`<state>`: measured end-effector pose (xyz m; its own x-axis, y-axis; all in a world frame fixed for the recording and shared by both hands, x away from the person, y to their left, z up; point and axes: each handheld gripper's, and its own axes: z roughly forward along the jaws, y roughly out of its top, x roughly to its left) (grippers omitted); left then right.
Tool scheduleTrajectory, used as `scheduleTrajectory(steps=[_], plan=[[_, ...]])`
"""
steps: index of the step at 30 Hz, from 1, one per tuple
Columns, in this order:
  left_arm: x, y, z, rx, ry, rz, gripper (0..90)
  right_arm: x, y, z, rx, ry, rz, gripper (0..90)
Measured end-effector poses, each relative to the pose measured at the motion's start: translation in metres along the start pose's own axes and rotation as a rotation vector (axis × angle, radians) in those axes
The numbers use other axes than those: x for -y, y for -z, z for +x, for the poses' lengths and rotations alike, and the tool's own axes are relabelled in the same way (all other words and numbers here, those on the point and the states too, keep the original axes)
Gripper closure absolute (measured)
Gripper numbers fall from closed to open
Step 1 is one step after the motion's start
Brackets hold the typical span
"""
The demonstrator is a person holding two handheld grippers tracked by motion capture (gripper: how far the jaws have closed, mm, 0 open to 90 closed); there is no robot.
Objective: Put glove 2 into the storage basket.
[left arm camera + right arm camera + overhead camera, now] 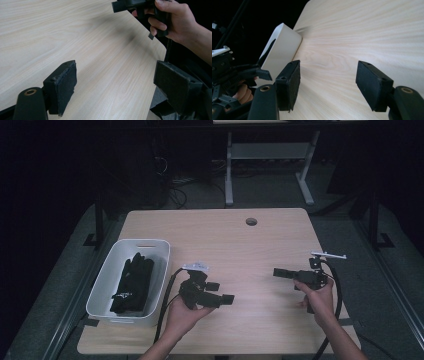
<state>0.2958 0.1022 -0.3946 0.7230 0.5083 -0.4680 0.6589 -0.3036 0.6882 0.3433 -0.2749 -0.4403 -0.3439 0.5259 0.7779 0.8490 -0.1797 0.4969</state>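
The black gloves (pixel 132 282) lay heaped in the white bin (pixel 107 272) at about nine o'clock on the surface (pixel 240 245), a dark limp bundle running the length of the bin, with a bit of pale print near its close end. By the look of them they were soft, light cloth: nothing to break, little to slip, but floppy, so a pinch would likely lift one layer and leave the rest trailing. You would probably have done best to take a thick fold near the middle of the heap, reaching down past the bin's wall, rather than at a loose fingertip.

Your left gripper (pixel 227 298) sat just to the right of the bin, near six o'clock, cradled from beneath in your upturned left hand (pixel 182 315) and pointing toward three o'clock, away from the gloves. In the left gripper view its jaws stood wide apart with only bare wood between the pads (pixel 65 86).

Your right gripper (pixel 280 272) was well apart from it at about four o'clock, held level in your right hand (pixel 317 295) and aimed toward nine o'clock, facing the left one. Its jaws too stood well open and held nothing; past its pads (pixel 292 82) the right gripper view showed the bin's white wall.
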Motion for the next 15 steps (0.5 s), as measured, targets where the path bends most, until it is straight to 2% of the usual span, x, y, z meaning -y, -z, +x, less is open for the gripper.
scheduleTrajectory(steps=[15], plan=[[0.013, 0.0, -0.003, -0.011, -0.017, -0.021, 18.5, 0.021, 0.007, -0.008, 0.0, 0.002, 0.01, 35.8]])
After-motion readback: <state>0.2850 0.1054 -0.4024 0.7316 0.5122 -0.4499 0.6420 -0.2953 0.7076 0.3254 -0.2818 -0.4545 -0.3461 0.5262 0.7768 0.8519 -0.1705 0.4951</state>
